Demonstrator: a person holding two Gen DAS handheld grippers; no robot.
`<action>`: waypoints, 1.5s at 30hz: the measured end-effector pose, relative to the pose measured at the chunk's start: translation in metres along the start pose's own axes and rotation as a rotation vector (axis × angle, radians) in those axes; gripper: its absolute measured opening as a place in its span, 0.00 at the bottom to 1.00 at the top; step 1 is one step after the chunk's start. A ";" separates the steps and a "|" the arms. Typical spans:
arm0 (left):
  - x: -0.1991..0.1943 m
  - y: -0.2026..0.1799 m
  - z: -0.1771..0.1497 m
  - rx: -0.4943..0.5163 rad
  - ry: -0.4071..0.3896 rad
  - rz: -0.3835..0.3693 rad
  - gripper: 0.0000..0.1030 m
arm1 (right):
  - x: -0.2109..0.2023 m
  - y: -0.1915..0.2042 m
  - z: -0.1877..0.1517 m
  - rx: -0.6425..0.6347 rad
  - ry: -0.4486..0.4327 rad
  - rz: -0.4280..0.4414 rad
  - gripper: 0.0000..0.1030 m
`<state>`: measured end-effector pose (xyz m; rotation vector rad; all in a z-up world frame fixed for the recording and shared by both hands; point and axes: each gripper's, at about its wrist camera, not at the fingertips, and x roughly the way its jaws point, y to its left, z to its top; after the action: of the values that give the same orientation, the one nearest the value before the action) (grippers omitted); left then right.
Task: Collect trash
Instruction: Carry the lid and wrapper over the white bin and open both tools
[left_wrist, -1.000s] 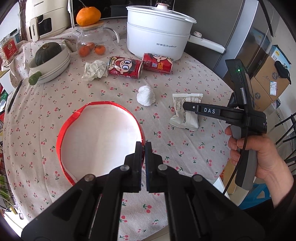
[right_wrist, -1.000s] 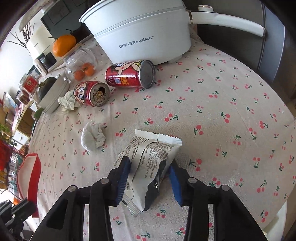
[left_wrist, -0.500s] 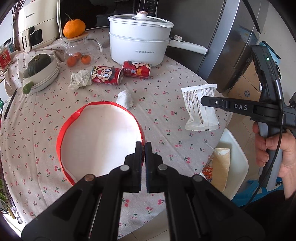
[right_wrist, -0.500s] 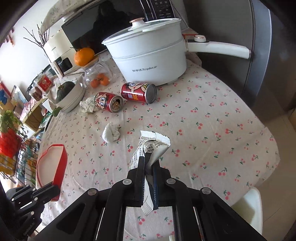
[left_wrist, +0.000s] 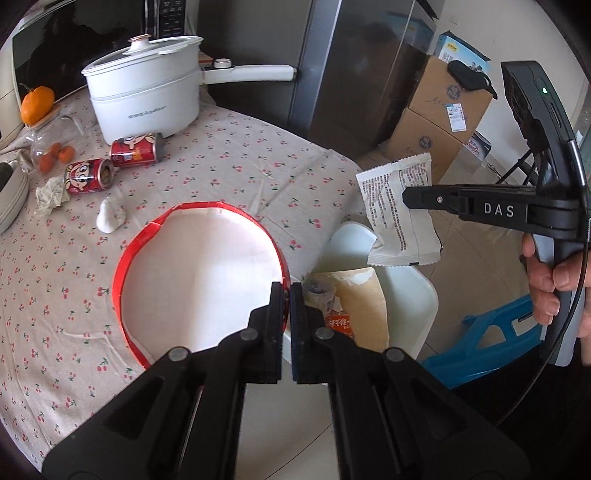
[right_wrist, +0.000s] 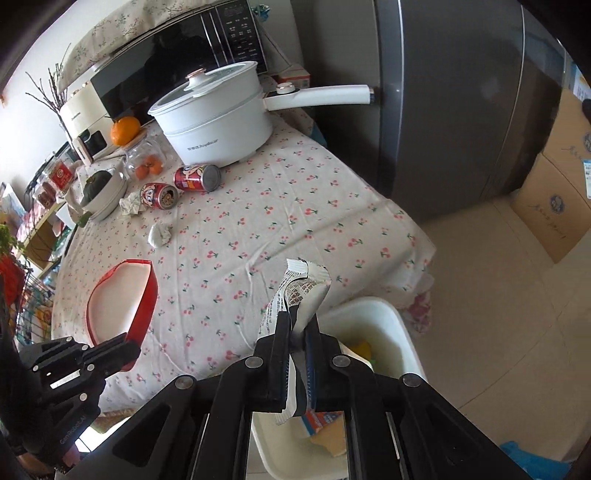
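Note:
My right gripper (right_wrist: 297, 328) is shut on a white snack wrapper (right_wrist: 303, 291) and holds it in the air above a white bin (right_wrist: 400, 325) beside the table. From the left wrist view, that wrapper (left_wrist: 395, 210) hangs from the right gripper (left_wrist: 406, 194) over the bin (left_wrist: 424, 291). My left gripper (left_wrist: 287, 295) is shut on the right rim of a red-rimmed white paper bowl (left_wrist: 199, 273) at the table edge. Two red cans (left_wrist: 86, 176) (left_wrist: 135, 149), a white tissue ball (left_wrist: 110, 216) and a crumpled paper (left_wrist: 50, 194) lie on the cloth.
A white pot (left_wrist: 144, 99) with a long handle stands at the back, with a jar of oranges (left_wrist: 51, 155) beside it. The bin holds a tan bag (left_wrist: 362, 302) and other wrappers. A grey fridge (right_wrist: 461, 110), cardboard boxes (left_wrist: 439, 122) and a blue stool (left_wrist: 491, 332) stand around the table.
The right gripper closed on the wrapper, lifted it off the table and carried it out over the bin. The left gripper slid the bowl toward the table edge by the bin.

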<state>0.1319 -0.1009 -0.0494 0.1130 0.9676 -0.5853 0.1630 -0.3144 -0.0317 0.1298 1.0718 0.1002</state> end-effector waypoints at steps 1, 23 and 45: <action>0.004 -0.009 0.000 0.020 0.008 -0.009 0.04 | -0.003 -0.007 -0.004 0.007 0.002 -0.006 0.08; 0.077 -0.100 -0.016 0.197 0.155 -0.192 0.05 | -0.022 -0.091 -0.040 0.129 0.043 -0.089 0.07; 0.030 -0.007 -0.016 0.017 0.113 0.023 0.68 | 0.022 -0.067 -0.051 0.059 0.205 -0.079 0.08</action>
<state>0.1287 -0.1134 -0.0814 0.1738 1.0698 -0.5712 0.1298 -0.3747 -0.0857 0.1326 1.2839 0.0103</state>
